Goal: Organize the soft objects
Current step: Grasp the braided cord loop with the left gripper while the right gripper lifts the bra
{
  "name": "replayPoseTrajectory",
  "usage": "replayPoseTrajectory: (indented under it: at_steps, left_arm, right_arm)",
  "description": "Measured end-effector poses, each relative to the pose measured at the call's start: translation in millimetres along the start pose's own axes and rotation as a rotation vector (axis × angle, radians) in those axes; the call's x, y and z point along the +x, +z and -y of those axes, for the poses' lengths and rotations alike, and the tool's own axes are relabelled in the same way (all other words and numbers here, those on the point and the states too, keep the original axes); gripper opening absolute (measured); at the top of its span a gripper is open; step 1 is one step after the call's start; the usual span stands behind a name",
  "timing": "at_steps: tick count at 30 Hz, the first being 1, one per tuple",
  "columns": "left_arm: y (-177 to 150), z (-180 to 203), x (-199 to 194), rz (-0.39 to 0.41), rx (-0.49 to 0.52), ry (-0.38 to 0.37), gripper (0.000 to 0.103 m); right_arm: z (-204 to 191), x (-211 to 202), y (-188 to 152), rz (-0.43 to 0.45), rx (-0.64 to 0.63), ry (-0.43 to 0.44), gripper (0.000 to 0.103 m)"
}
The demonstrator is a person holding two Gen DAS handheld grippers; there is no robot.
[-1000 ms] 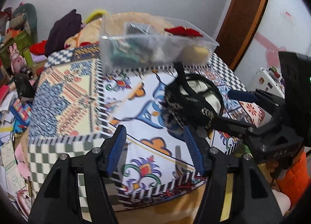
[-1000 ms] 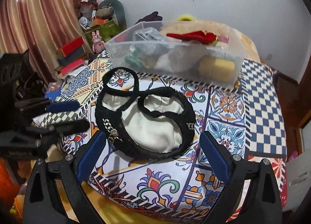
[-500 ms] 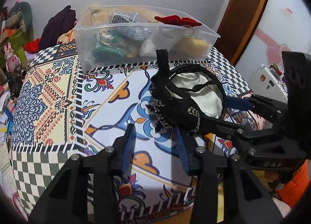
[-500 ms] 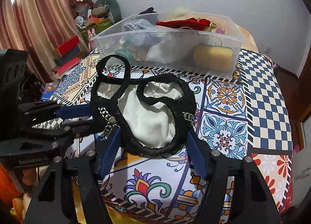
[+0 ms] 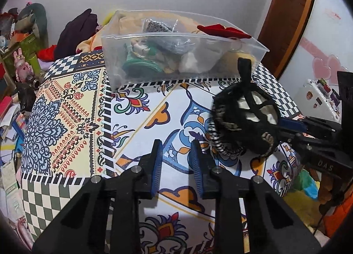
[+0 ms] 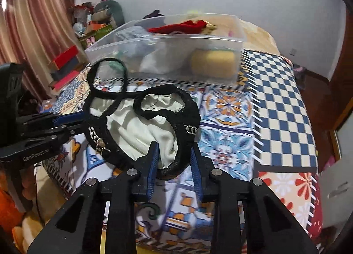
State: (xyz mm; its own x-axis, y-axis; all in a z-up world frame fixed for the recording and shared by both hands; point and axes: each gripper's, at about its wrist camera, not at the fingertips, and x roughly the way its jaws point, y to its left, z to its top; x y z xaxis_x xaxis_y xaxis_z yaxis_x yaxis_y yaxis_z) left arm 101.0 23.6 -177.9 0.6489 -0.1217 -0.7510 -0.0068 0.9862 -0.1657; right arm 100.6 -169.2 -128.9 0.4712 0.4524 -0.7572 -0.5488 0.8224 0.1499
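Here, far left: your left gripper (image 5: 176,161) hovers over the patterned cloth (image 5: 77,110). Its jaws are part-way apart with nothing between them. It sits just beside the black pouch (image 6: 141,126), near the chain trim (image 6: 97,139). From the right wrist view it looks close to contact, but I can't confirm it.

Centre: the pouch lies on the cloth, in front of the clear bin (image 6: 198,36) and not in it. It has a black knitted shell, a loose cream lining and a thin strap loop (image 6: 108,77) standing up toward the bin.

Handling, as a judgement: it is light and limp, so it will sag and fold from whatever point you hold. The lining is slippery and may pull out alone, so grip the thick black rim and not the cream fabric. The strap and chain could snag on the bin's edge, so carry it high over the rim.

Right of centre: your right gripper (image 6: 174,150) has its jaws drawn in on the pouch's near rim, which fills the gap between the pads. It reads as a grasp, though how firm I can't tell.

Behind: the bin already holds a red cloth (image 6: 176,27), a yellow spongy block (image 6: 213,63) and other soft items.

Hard to read: the rest of the bin's contents blur through the plastic. The pouch's underside and far wall are hidden. Both views are motion-soft at the edges.
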Motion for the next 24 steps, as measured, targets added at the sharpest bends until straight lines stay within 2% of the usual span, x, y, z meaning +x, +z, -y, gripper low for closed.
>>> replayPoseTrajectory:
  at_steps: [4, 5, 7, 9, 12, 15, 22, 23, 24]
  left_arm:
    - [1, -3, -7, 0.002, -0.016, -0.049, 0.027]
    - [2, -3, -11, 0.007, -0.014, -0.062, 0.027]
    - [3, 0, -13, 0.008, -0.007, -0.077, 0.027]
    - [4, 4, -15, 0.012, 0.004, -0.094, 0.027]
    - [6, 12, -13, 0.012, 0.023, -0.103, 0.027]
    - [5, 21, -7, -0.004, 0.031, -0.106, 0.027]
    - [12, 24, 15, -0.033, 0.021, -0.106, 0.027]
    - [13, 24, 16, -0.029, 0.018, -0.109, 0.027]
    - [14, 24, 17, -0.024, 0.016, -0.113, 0.023]
  right_arm:
    - [3, -16, 0, 0.02, 0.002, -0.003, 0.026]
    - [1, -19, 1, 0.027, -0.001, 0.001, 0.029]
    - [0, -26, 2, 0.044, -0.007, 0.004, 0.04]
    - [-4, -29, 4, 0.062, -0.011, 0.006, 0.061]
    - [-11, -28, 6, 0.074, -0.032, 0.015, 0.074]
    - [-16, -19, 7, 0.057, -0.058, 0.008, 0.081]
    - [-15, 8, 7, -0.014, -0.041, 0.03, 0.081]
    - [-13, 8, 7, -0.012, -0.04, 0.034, 0.08]
    - [-12, 7, 7, -0.002, -0.036, 0.038, 0.073]
